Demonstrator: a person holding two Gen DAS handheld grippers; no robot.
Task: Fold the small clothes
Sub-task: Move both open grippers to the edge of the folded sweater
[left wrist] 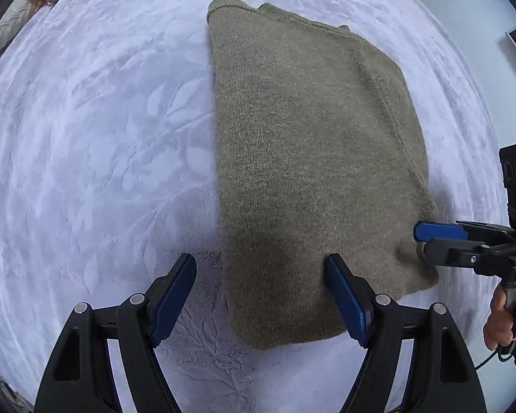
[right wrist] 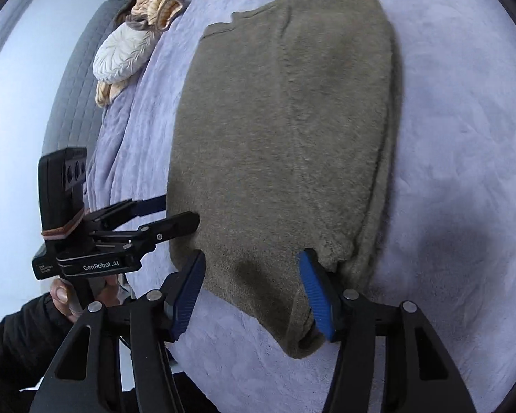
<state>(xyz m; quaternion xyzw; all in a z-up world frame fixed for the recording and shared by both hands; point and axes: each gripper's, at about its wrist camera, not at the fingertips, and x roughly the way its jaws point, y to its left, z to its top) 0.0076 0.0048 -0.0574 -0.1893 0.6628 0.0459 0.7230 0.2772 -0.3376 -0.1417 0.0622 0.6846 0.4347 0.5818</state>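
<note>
Item: olive knit garment, already folded into a long narrow panel, lying flat on a pale lilac embossed blanket. Its long axis runs away from the person, with the neckline end far and the hem end near. Both grippers are stationed at the near end.

Left gripper: pointing steeply down, jaws wide. It straddles the near left corner of the panel, one blue pad over bare blanket just beside the cloth edge, the other over the knit. The pads do not press on the fabric, so nothing is held.

Right gripper: jaws at a middling width, set across the near right corner where the layered edges bunch. One pad lies against the rolled edge and the other stands by the opposite side of the corner; no pinch is evident. In the left wrist view it enters from the right edge, level with the hem, with the hand on its handle.

Relation governing the next move: the garment extends forward from both tools, so a lengthwise fold would most likely carry the near hem toward the far neckline. Neither hand is clearly nearer; each has its own corner.

Surroundings: a bed surface, soft and likely to yield under pressure. A ruffled cream and tan cloth bundle sits by the far left edge. A grey quilted panel and a pale wall lie beyond.
</note>
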